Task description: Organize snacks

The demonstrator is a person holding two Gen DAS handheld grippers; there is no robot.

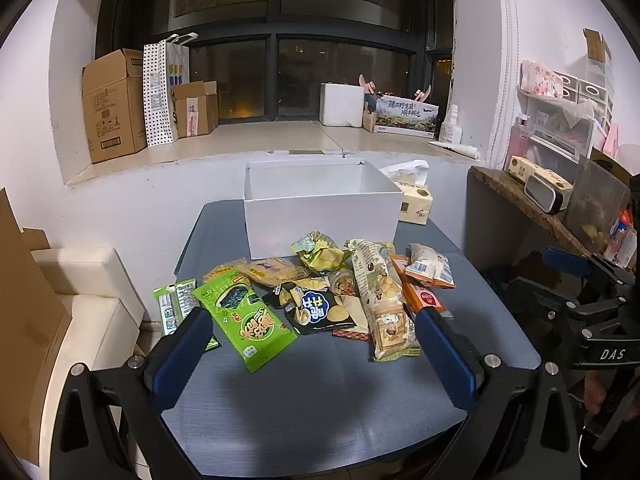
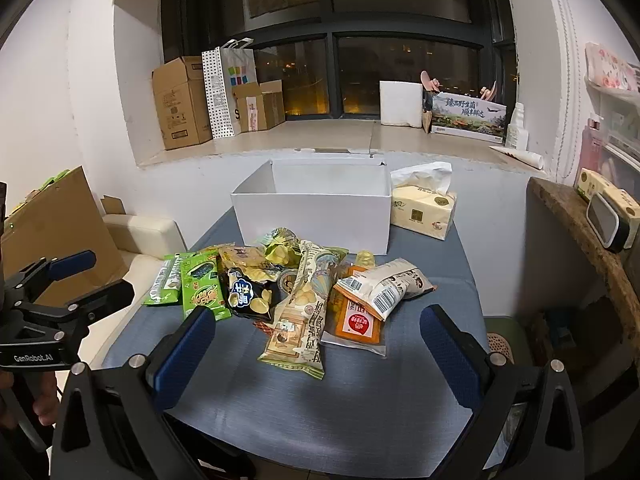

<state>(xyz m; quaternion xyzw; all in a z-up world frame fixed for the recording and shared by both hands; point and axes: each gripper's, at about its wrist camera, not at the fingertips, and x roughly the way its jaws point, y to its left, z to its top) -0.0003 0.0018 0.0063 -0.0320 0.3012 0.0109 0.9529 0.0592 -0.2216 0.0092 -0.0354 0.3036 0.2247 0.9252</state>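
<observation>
On the table (image 1: 320, 400) snack packets (image 1: 312, 300) lie heaped before the box (image 1: 320, 216), tissue pack (image 2: 424, 212) apparently touching its right side.

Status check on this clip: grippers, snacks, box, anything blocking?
Left gripper and right gripper open, empty, short of the pile. Snack packets heaped on table, none in white box. Path to the box unobstructed; tissue pack beside it.
</observation>
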